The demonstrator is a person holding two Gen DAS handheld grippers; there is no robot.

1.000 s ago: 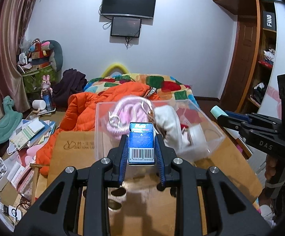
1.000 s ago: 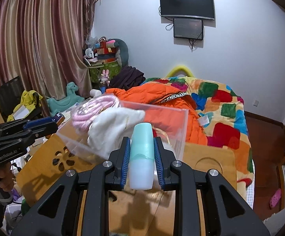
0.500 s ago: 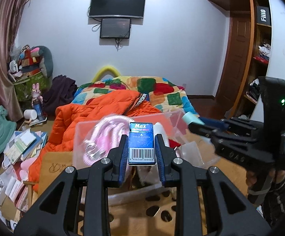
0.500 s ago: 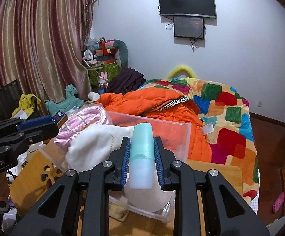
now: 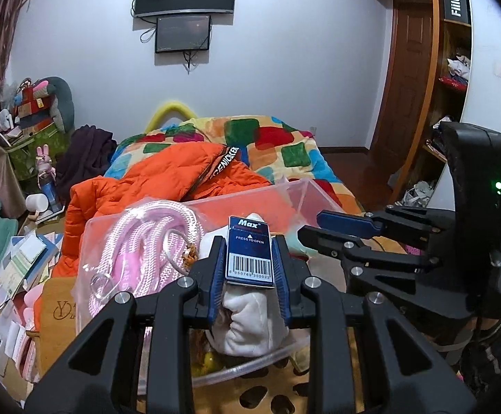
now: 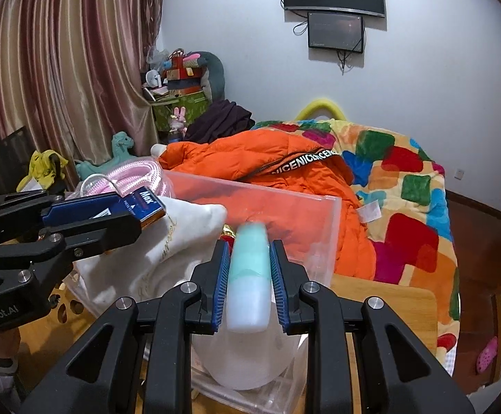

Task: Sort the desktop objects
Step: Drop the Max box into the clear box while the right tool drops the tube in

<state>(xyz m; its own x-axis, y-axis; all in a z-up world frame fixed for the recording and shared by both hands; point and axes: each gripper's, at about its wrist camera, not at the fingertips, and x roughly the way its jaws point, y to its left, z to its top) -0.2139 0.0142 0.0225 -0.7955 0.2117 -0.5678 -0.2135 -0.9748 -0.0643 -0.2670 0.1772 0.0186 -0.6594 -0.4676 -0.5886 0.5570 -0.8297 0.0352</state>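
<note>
Over on the left, the left gripper (image 5: 249, 269) has its jaws pinched narrow on a small dark-blue box (image 5: 249, 254), flat-sided, with a barcode and "Max" printed on it. It hangs above the clear plastic bin (image 5: 305, 189), just over the white cloth (image 5: 250, 324) and beside the coil of pink rope (image 5: 146, 252) already inside. That box looks light and stiff, cardboard or thin plastic by my guess; its 2 long flat edges give the pads a sure seat, and a harder squeeze would likely dent it.

To the right, the right gripper (image 6: 249, 276) is closed tight on a pale mint bottle (image 6: 249, 276), held around its middle with the darker cap end pointing toward the bin's far wall (image 6: 285, 207). Smooth rounded plastic like that seems slippery, so the mid-body grip across its widest part is the sensible place. It too hovers over the bin, above something round and white. Both items appear light enough to drop in safely; the cloth should cushion them.
</note>
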